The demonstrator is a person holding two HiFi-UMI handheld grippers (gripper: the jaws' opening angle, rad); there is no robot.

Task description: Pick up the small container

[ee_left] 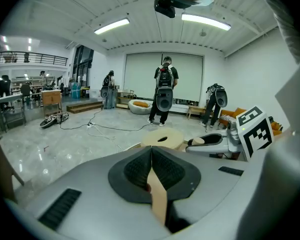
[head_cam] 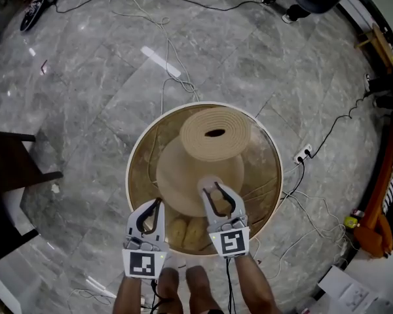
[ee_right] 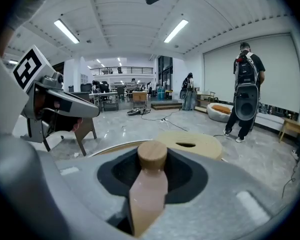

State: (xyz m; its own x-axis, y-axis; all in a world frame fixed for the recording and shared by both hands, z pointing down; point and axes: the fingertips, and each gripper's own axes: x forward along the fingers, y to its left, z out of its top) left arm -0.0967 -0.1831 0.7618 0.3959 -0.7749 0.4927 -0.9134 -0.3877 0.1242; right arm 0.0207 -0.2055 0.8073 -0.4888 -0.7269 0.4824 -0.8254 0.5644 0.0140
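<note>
Right gripper grips small container inside table rim; left gripper closed alongside.

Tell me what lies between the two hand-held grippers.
In the head view, two pale rounded lumps lie on the round table between the left hand-held gripper and right hand-held gripper.

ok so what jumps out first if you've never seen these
The big tan coiled piece with a dark oval hole fills the middle of the round table. Nearer the person, the right gripper is clamped on a small container with a round wooden cap; the left gripper beside it is shut and empty.
</note>
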